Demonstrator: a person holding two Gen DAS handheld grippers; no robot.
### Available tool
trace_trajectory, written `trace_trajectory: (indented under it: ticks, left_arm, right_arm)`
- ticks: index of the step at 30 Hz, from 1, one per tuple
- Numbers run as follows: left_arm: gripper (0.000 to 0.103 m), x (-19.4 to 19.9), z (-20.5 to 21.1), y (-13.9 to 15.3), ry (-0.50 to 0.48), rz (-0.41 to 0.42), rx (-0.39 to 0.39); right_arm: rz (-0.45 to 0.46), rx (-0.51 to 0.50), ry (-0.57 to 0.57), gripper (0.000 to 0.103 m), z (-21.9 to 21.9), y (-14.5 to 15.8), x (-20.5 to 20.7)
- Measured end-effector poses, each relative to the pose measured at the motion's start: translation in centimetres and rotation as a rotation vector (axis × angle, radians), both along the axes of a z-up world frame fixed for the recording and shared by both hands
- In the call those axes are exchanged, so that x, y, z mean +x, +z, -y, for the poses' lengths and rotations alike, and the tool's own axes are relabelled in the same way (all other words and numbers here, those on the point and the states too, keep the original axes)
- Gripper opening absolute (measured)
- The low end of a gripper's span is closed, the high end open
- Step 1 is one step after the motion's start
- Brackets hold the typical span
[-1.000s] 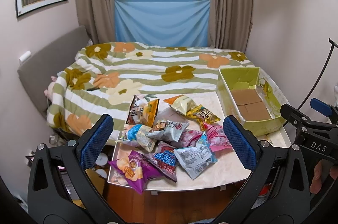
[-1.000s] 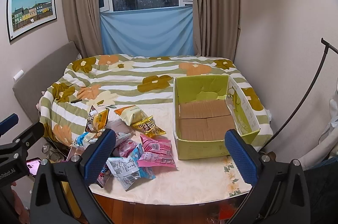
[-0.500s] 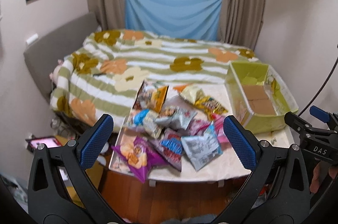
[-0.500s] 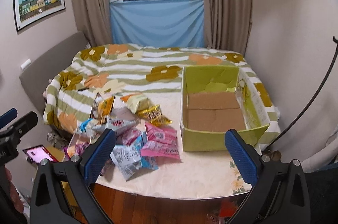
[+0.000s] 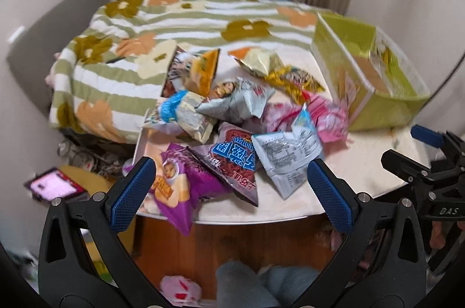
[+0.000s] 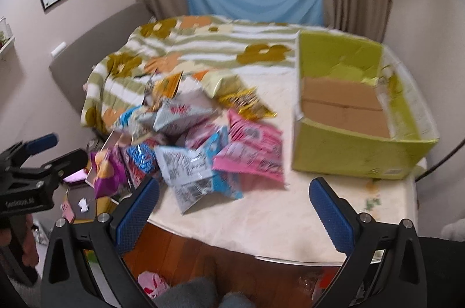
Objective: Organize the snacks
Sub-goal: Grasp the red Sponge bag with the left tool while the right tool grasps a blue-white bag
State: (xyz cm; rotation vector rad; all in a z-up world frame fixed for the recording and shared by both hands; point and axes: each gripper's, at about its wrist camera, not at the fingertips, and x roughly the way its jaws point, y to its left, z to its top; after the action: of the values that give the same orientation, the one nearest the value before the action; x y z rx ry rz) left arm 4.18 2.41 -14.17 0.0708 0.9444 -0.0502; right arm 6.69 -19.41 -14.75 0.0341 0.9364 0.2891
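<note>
Snack packets (image 5: 232,127) lie heaped on the left part of the pale tabletop (image 6: 261,215), overlapping one another, with a green cardboard box (image 6: 348,151) standing to their right, open-topped and showing only its brown cardboard floor. Nearest the left gripper (image 5: 229,191) are a purple bag (image 5: 180,191) that hangs over the tabletop's front edge and a dark red bag (image 5: 235,159) with large blue-and-white characters, blurred beyond reading. Beside it a silver packet (image 5: 287,154) lies printed side up; its block of small text is too fine to read. Pink packets (image 6: 252,148) lie between the heap and the box, just beside the box's front corner. A gold packet (image 5: 293,81) and an orange-edged bag (image 5: 203,72) sit at the far side of the heap, against the flowered, striped bedspread (image 5: 130,46).

The left gripper's blue-padded fingers (image 5: 130,191) are spread wide with nothing between them, in front of the tabletop edge. The right gripper (image 6: 235,209) has its fingers (image 6: 331,215) likewise spread wide and empty. In the left wrist view the right gripper's body bears the letters "DAS"; in the right wrist view the left gripper's label is mirrored and illegible.

Both views are motion-blurred, so packet brands cannot be made out. A lit phone screen (image 5: 55,186) shows on the floor left of the tabletop.
</note>
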Motion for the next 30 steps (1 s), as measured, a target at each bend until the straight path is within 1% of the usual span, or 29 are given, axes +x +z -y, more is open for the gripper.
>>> trace_trajectory:
  ticks: [4,7,9,12,16,18,21,24,29,30]
  left_arm:
    - [0.103,2.4,0.3,-2.9,-0.105,-0.076,0.051]
    - [0.103,4.2,0.6,-5.2,-0.188,-0.131,0.091]
    - [0.102,4.9,1.0,-6.4,-0.233,-0.148,0.085]
    - [0.099,6.4,1.1,-8.0,-0.288,-0.188,0.089]
    - [0.093,7.8,1.3,-9.7,-0.366,-0.225,0.104]
    - [0.09,8.0,1.6,-10.5,-0.396,-0.247,0.1]
    - [0.089,8.2,1.7,-11.4,-0.431,-0.266,0.106]
    - [0.086,8.6,1.7,-11.9,-0.461,-0.284,0.108]
    - [0.074,9.2,1.6,-12.5,-0.49,-0.311,0.075]
    - [0.073,9.5,1.7,-12.7,-0.49,-0.311,0.075]
  right_arm:
    - [-0.043,0.02,0.026,0.103,-0.9,-2.6,1.1]
    - [-0.082,0.029,0.021,0.103,-1.6,-4.5,2.2]
    - [-0.127,0.045,-0.024,0.103,-1.6,-5.5,3.0]
    - [-0.194,0.133,-0.119,0.103,-1.2,-6.8,3.6]
    - [-0.275,0.22,-0.226,0.103,-1.6,-8.3,4.3]
    - [-0.301,0.255,-0.271,0.103,-1.9,-8.8,4.7]
    - [-0.355,0.35,-0.356,0.103,-2.1,-9.8,5.1]
    - [-0.406,0.422,-0.426,0.103,-2.4,-11.0,5.4]
    - [-0.453,0.553,-0.535,0.103,-2.2,-12.5,5.3]
    - [-0.456,0.574,-0.555,0.103,-2.1,-12.7,5.3]
